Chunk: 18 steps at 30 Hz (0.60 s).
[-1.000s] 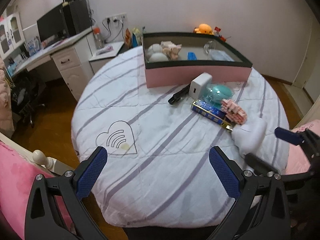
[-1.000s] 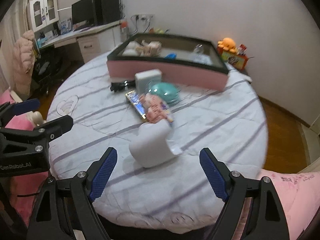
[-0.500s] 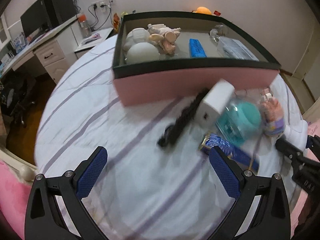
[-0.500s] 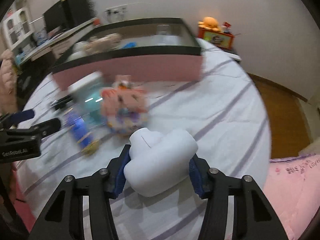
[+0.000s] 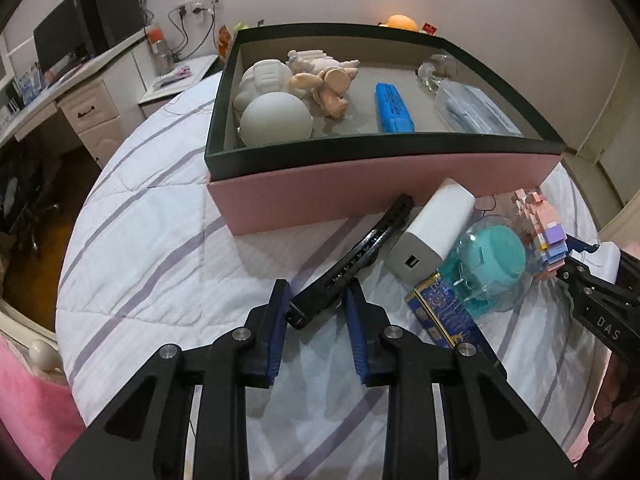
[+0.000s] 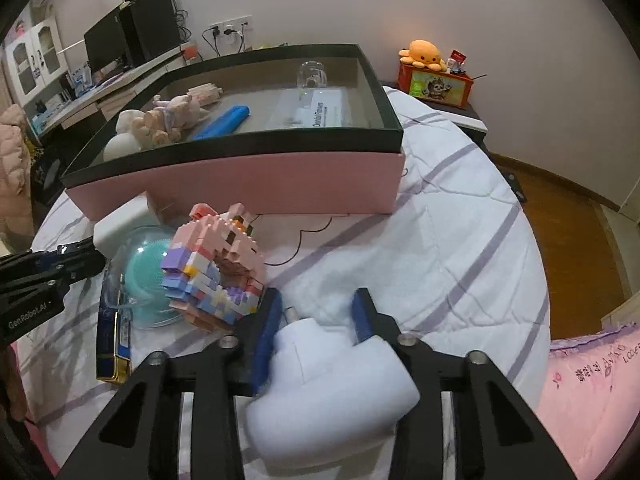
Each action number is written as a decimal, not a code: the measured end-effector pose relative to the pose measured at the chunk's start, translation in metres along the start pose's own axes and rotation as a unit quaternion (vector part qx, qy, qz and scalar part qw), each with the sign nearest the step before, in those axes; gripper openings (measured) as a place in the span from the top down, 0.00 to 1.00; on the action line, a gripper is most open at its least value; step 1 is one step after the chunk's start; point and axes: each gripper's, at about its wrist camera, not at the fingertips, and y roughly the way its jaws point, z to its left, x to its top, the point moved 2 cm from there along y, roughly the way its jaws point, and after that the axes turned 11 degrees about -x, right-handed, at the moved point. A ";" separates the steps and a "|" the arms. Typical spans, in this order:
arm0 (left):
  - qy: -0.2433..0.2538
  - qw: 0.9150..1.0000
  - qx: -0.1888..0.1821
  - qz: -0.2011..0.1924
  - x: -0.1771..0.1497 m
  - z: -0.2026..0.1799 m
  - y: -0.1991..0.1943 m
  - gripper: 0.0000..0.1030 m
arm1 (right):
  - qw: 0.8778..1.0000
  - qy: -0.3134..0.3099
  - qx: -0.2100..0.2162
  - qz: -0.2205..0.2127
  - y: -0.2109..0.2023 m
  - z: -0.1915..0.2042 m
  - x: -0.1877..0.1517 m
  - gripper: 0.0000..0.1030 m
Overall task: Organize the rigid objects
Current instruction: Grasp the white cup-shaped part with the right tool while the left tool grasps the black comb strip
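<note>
The left gripper (image 5: 316, 304) is closed on the near end of a black clip (image 5: 352, 262) lying on the bed (image 5: 160, 240) in front of the pink box (image 5: 380, 176) — the right gripper (image 6: 316, 316) clamps a white plastic object (image 6: 328, 384) beside the brick figure (image 6: 216, 276).

- The left gripper (image 5: 316, 300) is reaching low over the bed, its blue-padded fingers (image 5: 277, 322) drawn close together and pressing on the near end of a black hair clip (image 5: 352, 260).
- The right gripper (image 6: 316, 312) is gripping a white plastic piece (image 6: 332, 384) between its fingers (image 6: 266, 338); the right pad seems to be touching it, though blur is hiding the contact.
- Both grippers are pointing forward, side by side.
</note>
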 end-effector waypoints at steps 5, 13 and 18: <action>-0.004 1.000 -0.006 0.002 -0.005 -0.001 -0.007 0.74 | 1.000 0.003 0.005 0.001 -0.002 -0.001 -0.002 0.64; 0.033 0.999 0.026 0.009 -0.011 -0.016 -0.008 0.70 | 1.000 -0.011 -0.018 0.013 -0.009 0.000 -0.012 0.41; 0.034 0.999 0.027 0.003 -0.005 -0.015 0.002 0.22 | 1.000 -0.015 -0.018 0.017 -0.015 -0.001 -0.026 0.28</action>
